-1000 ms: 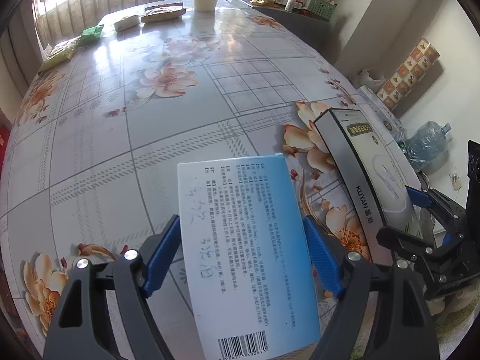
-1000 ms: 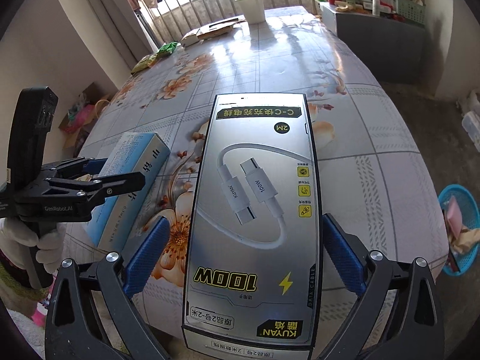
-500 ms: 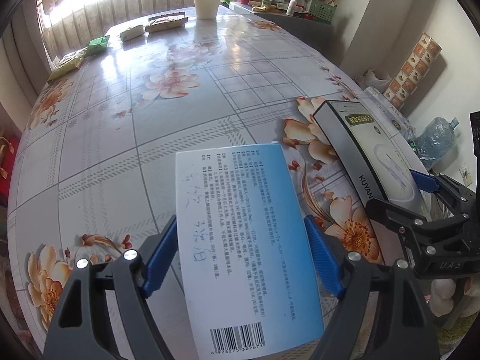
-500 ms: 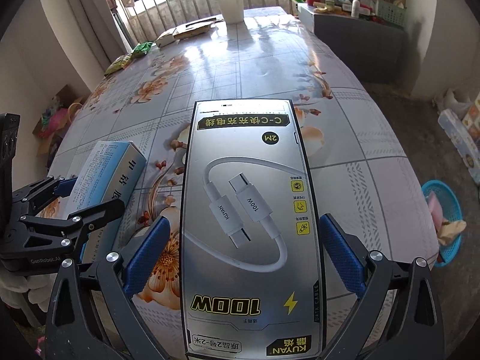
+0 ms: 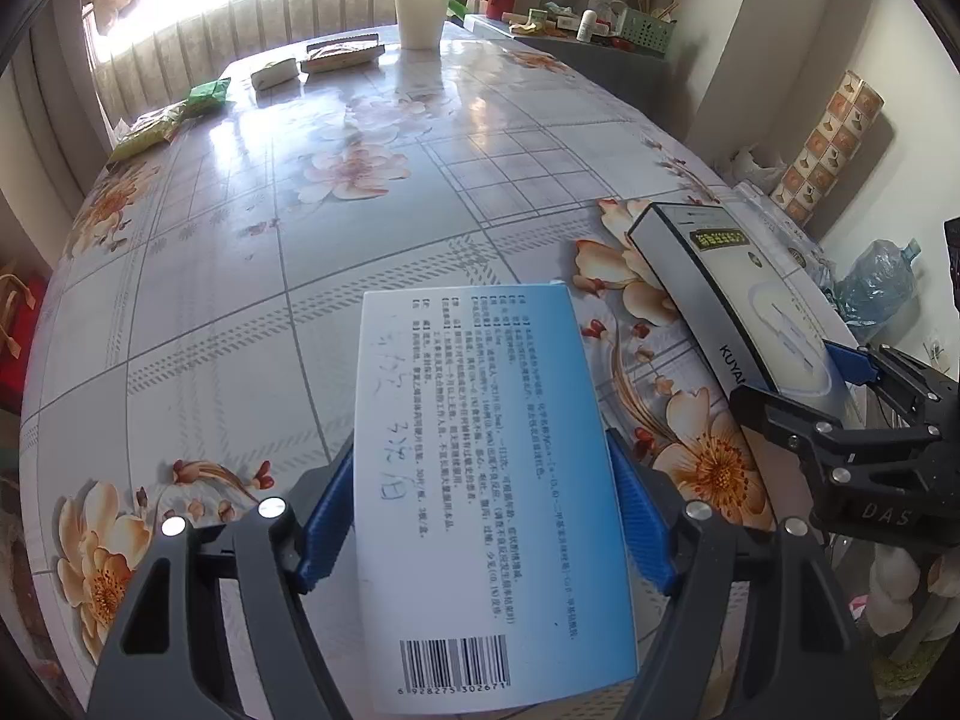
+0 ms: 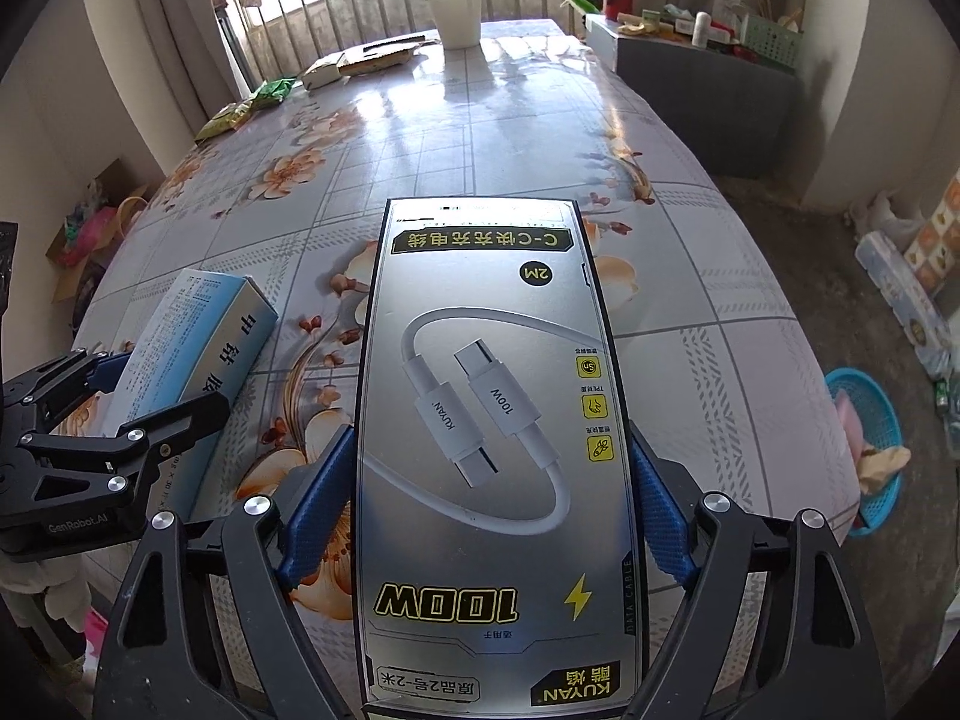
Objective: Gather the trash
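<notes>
My left gripper (image 5: pixel 480 510) is shut on a blue and white medicine box (image 5: pixel 480 468), held flat above the floral table's near edge. My right gripper (image 6: pixel 486 510) is shut on a long silver charging-cable box (image 6: pixel 486 420), held to the right of the medicine box. In the left wrist view the cable box (image 5: pixel 720 288) and the right gripper (image 5: pixel 852 396) show at the right. In the right wrist view the medicine box (image 6: pixel 198 336) and the left gripper (image 6: pixel 96 420) show at the left.
The floral table (image 5: pixel 360 210) carries a white paper cup (image 5: pixel 420 18), flat packets (image 5: pixel 342 54) and green wrappers (image 5: pixel 207 93) at its far end. A blue basket (image 6: pixel 870 450) with trash stands on the floor right of the table. A cluttered side cabinet (image 6: pixel 708 60) stands at the far right.
Both grippers have pulled back toward the near table edge with their boxes still held; more of the table and the blue basket now show.
</notes>
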